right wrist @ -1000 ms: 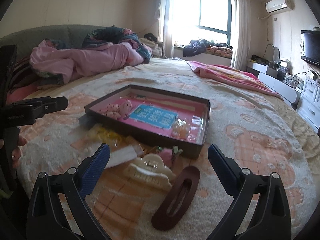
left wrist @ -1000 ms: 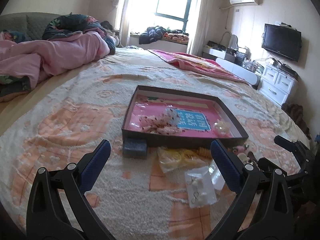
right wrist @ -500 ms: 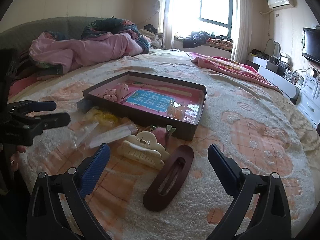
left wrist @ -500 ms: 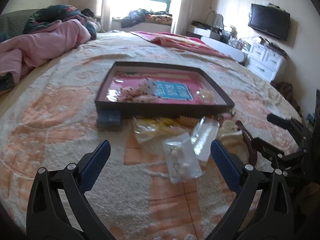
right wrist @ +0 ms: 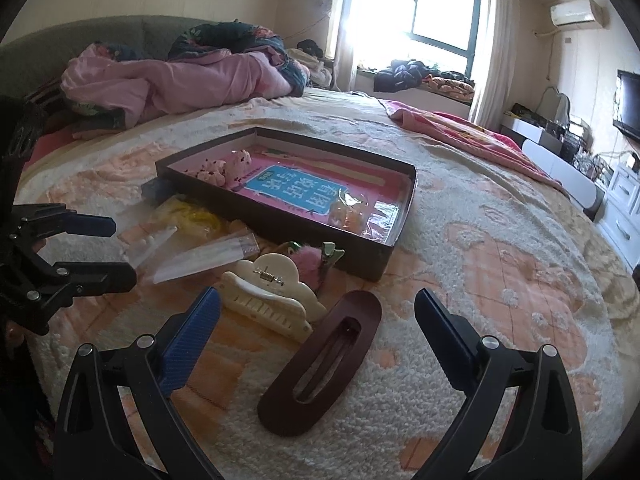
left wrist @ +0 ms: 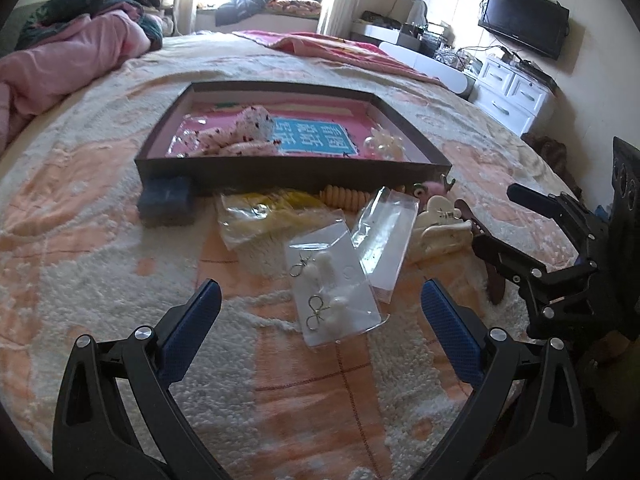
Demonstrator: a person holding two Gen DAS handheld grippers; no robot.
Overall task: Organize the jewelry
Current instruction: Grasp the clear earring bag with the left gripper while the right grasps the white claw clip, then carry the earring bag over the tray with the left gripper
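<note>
A shallow dark box with a pink floor (left wrist: pixel 296 172) (right wrist: pixel 368 256) lies on the bed, holding a pink scrunchie (left wrist: pixel 240 136) and a clear bag (left wrist: pixel 384 146). In front of it lie a clear bag of earrings (left wrist: pixel 332 288), another clear bag (left wrist: pixel 386 236), a yellow bag (left wrist: pixel 260 216), a cream claw clip (right wrist: pixel 272 296) and a dark brown oval hair clip (right wrist: pixel 324 360). My left gripper (left wrist: pixel 320 320) is open, just short of the earring bag. My right gripper (right wrist: pixel 316 328) is open over the brown clip and the claw clip.
A small blue-grey box (left wrist: pixel 166 200) sits at the dark box's near left corner. A pink fluffy clip (right wrist: pixel 310 264) lies by the box wall. Pink bedding (right wrist: pixel 172 80) is piled far left. White drawers (left wrist: pixel 516 96) stand right of the bed.
Both grippers moved forward and lower toward the items in front of the box. The left one now has the earring bag between its fingers' line; the right one nears the two hair clips.
</note>
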